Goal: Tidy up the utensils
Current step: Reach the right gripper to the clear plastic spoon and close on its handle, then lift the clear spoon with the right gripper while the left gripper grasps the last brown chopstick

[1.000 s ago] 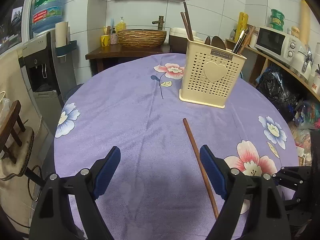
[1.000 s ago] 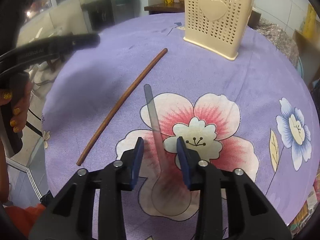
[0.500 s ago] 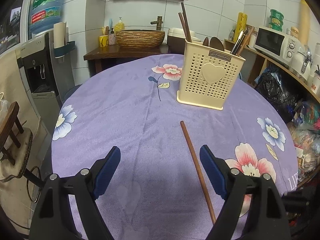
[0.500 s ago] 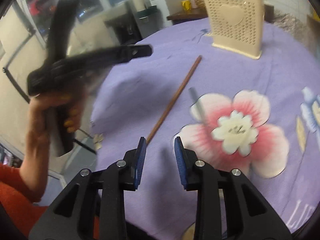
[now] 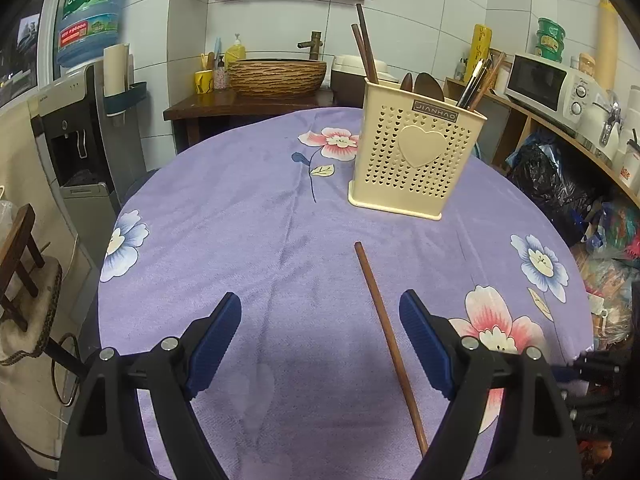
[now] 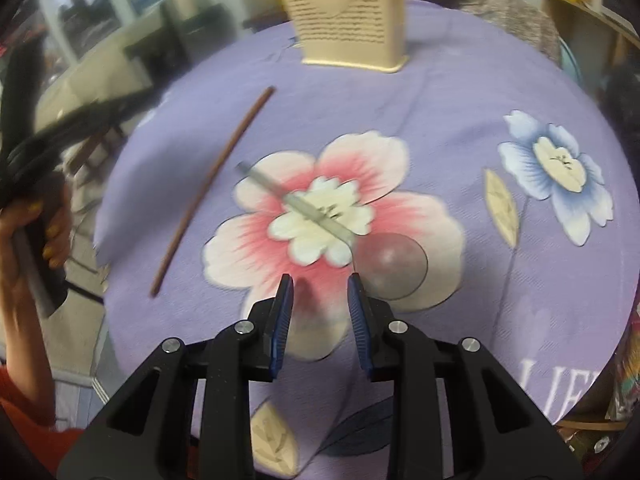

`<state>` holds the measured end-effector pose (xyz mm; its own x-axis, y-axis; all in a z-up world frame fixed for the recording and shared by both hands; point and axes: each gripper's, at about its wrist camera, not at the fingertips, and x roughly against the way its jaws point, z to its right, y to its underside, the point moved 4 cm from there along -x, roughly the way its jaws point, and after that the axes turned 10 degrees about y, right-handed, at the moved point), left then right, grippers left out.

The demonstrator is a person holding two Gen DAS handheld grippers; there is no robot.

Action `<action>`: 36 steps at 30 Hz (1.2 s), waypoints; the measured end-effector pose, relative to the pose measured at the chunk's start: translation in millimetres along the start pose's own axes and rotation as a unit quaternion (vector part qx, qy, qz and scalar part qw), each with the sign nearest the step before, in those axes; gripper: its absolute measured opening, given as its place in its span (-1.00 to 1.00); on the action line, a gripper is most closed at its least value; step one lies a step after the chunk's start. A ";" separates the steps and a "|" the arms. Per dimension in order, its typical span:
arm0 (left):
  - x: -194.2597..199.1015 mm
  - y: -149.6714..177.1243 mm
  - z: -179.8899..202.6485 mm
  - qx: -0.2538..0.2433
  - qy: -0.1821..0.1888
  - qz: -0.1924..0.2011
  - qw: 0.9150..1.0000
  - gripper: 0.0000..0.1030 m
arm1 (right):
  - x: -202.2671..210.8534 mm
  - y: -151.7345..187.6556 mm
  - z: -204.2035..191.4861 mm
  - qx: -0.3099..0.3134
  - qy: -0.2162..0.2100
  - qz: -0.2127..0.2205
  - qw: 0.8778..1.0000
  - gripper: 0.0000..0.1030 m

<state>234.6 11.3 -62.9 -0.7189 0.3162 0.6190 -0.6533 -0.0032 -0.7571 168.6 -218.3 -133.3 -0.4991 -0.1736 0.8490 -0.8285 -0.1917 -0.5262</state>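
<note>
The right gripper hovers low over the purple tablecloth with its jaws narrowly parted and nothing between them. Just ahead of its fingertips and slightly to the right lies a clear plastic spoon: the round bowl sits nearest the gripper, and the handle runs away to the left across a printed pink flower. This view is motion-blurred, so fine detail of the spoon is uncertain.

The left gripper is held wide open, also empty. A brown chopstick lies on the cloth between its fingers, close to the right finger and not touching either.

Farther ahead of both grippers stands the cream utensil holder, already containing chopsticks and wooden spoons.

Step in hand, as judged: approach to pick up the remaining loose utensils. The next move calls for lowering the right gripper over the spoon handle, not the bowl, closing on it, then carrying it to the holder.
</note>
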 end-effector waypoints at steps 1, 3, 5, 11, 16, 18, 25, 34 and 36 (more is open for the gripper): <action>-0.9 0.5 -0.3 0.002 0.001 -0.001 1.000 0.56 | -2.8 -4.5 7.4 -0.010 0.005 0.004 1.000 -0.44; -2.1 1.0 -0.4 0.003 0.003 -0.004 1.000 0.56 | -8.2 -15.6 18.2 -0.023 0.024 0.009 0.999 -0.43; -2.5 1.6 -1.0 0.001 0.001 -0.004 1.000 0.56 | -13.2 -28.0 28.3 -0.031 0.050 0.012 0.998 -0.43; -5.9 3.9 -8.6 0.007 -0.004 -0.010 1.000 0.56 | -36.2 -66.0 45.0 -0.041 0.045 0.024 0.998 -0.30; -8.1 4.0 -15.5 0.015 -0.006 -0.011 1.000 0.56 | -46.4 -86.9 54.0 -0.160 -0.030 0.001 0.987 0.23; -8.6 2.8 -16.9 0.016 -0.006 -0.010 1.000 0.56 | -48.4 -92.0 45.8 -0.153 -0.002 0.001 0.988 0.22; -9.6 2.5 -16.7 0.017 0.000 -0.011 1.000 0.56 | -65.0 -109.4 10.3 -0.101 0.107 0.005 0.989 0.02; -12.8 7.4 -18.2 0.017 0.003 -0.019 1.000 0.56 | -67.9 -109.0 -12.5 -0.008 0.081 0.004 0.997 -0.80; -14.6 8.3 -16.3 0.015 0.004 -0.023 1.000 0.56 | -60.9 -97.9 -16.8 0.021 0.065 0.000 0.998 -0.83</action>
<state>243.6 22.2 -81.7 -0.6861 0.3249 0.6510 -0.6926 -0.0179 -0.7211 275.8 -172.7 -132.7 -0.5302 -0.0465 0.8466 -0.8185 -0.2326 -0.5253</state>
